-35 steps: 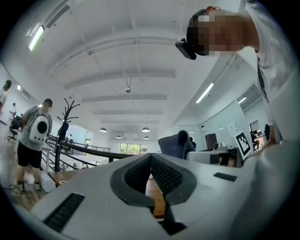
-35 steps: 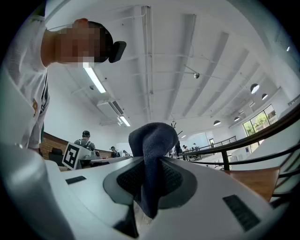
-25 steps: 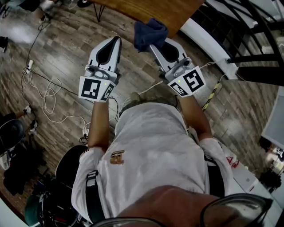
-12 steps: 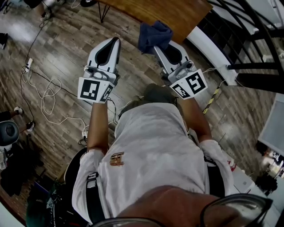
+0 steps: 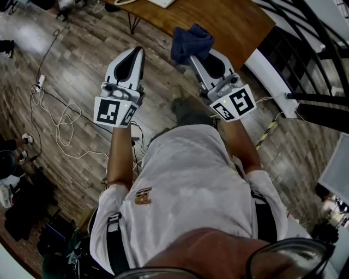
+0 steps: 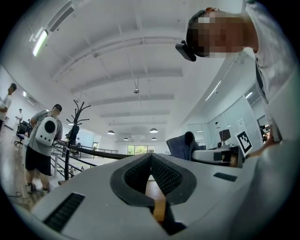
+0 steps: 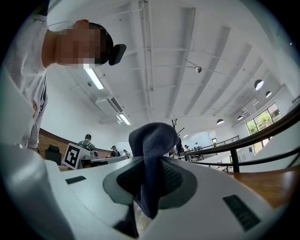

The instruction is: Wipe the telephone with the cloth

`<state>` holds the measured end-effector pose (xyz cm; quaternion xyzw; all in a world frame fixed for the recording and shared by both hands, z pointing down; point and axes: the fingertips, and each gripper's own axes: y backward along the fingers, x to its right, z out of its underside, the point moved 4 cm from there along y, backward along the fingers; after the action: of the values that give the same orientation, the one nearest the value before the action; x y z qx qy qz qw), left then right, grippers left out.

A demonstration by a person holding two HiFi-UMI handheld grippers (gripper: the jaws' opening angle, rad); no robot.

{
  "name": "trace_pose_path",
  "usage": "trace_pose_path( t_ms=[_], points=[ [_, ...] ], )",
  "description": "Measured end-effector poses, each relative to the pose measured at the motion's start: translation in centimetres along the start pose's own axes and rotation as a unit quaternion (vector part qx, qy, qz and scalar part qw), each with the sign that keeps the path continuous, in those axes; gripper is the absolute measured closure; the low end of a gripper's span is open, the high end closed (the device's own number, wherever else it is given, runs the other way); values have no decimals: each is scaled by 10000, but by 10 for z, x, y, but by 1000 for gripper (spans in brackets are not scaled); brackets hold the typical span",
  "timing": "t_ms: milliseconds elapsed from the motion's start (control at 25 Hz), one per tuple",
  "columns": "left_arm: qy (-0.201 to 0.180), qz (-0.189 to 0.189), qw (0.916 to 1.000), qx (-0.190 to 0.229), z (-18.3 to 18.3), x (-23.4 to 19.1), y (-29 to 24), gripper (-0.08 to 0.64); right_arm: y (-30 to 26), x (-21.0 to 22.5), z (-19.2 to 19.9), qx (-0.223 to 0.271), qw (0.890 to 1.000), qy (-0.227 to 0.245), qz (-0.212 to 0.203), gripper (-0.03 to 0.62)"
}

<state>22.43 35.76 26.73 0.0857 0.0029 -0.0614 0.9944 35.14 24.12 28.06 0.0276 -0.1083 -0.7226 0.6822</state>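
A dark blue cloth (image 5: 191, 42) bunches out of my right gripper (image 5: 192, 56), whose jaws are shut on it; in the right gripper view the cloth (image 7: 151, 140) hangs over the closed jaws of that gripper (image 7: 150, 164). My left gripper (image 5: 139, 50) is held level beside it, shut with nothing in it, and its pads meet in the left gripper view (image 6: 151, 158). Both point toward the wooden table (image 5: 229, 24). A white object (image 5: 161, 2) lies cut off at the table's far edge; I cannot tell whether it is the telephone.
White cables (image 5: 60, 122) trail across the wood floor at the left. A black railing (image 5: 316, 32) and a white ledge (image 5: 270, 73) run along the right. The table's black leg (image 5: 132, 23) stands ahead of the left gripper. People stand far off in the hall (image 6: 43, 145).
The table has come further into the head view and lies closer below both grippers. The cloth stays clamped in the right gripper; the left stays shut.
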Motion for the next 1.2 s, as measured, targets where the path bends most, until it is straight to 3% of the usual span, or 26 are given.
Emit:
trace_pose_path(
  t_ms=[80,280,520,760,1200],
  points=[
    [-33,-23,10000,-6,5,-5,-33,541,-6,34,-2,13,10000,-26,-5,514],
    [-126,-103,9999,5,12,-61,-101,541,-63,96,4,-45,10000,-41,-72,514],
    [-194,-147,9996,-170,29,-87,-219,541,-100,214,-5,-82,9999,-65,31,514],
    [-274,-79,9992,-280,35,-96,-252,541,-108,253,-4,-144,9989,-177,411,514],
    [-92,144,9973,-720,79,-181,-341,541,-171,325,28,-470,9929,-591,919,514]
  ],
)
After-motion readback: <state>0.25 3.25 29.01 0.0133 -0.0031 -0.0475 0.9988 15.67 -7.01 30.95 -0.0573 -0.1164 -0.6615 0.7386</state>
